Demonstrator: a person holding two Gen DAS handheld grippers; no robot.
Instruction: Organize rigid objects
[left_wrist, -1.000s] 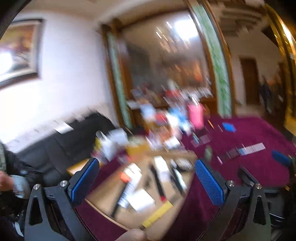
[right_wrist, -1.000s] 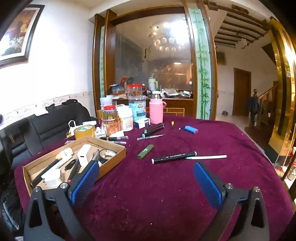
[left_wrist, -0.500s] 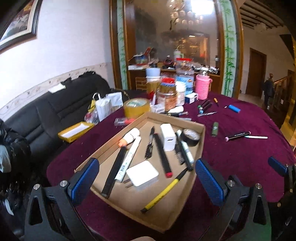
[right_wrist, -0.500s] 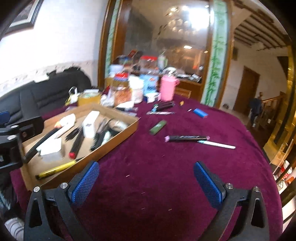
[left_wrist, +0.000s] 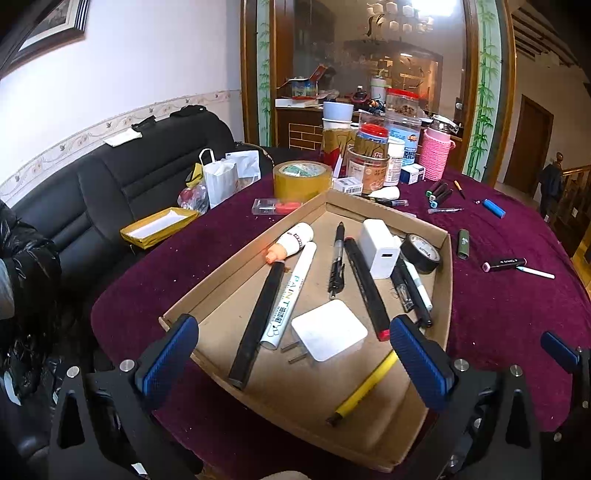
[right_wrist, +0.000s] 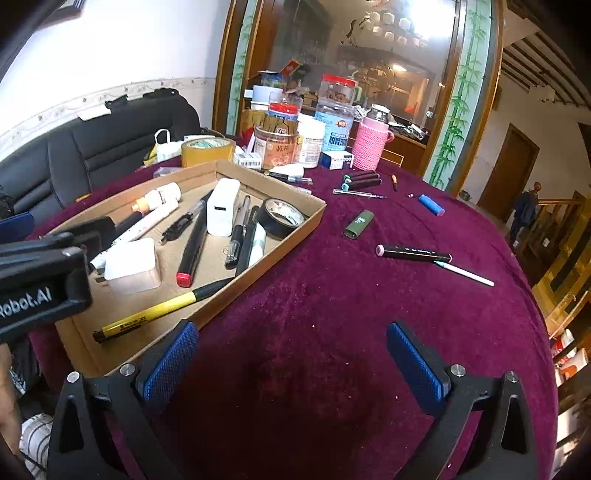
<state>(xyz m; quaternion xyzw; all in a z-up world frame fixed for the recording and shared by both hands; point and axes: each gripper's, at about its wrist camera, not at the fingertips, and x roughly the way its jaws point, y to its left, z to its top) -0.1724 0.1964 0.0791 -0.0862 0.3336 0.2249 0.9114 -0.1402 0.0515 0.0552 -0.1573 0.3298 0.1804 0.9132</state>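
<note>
A cardboard tray on the purple tablecloth holds pens, markers, two white chargers, a black tape roll and a yellow pen. Loose on the cloth lie a black marker, a white pen, a green lighter, a blue lighter and several markers. My left gripper is open and empty over the tray's near end. My right gripper is open and empty over bare cloth, right of the tray.
Jars, a pink bottle and a brown tape roll crowd the table's far side. A black sofa stands to the left with bags and a yellow box. The table edge curves off at the right.
Both grippers have tilted down and moved closer to the table. The left gripper now hangs over the tray's near end; the right one has come in beside it.
</note>
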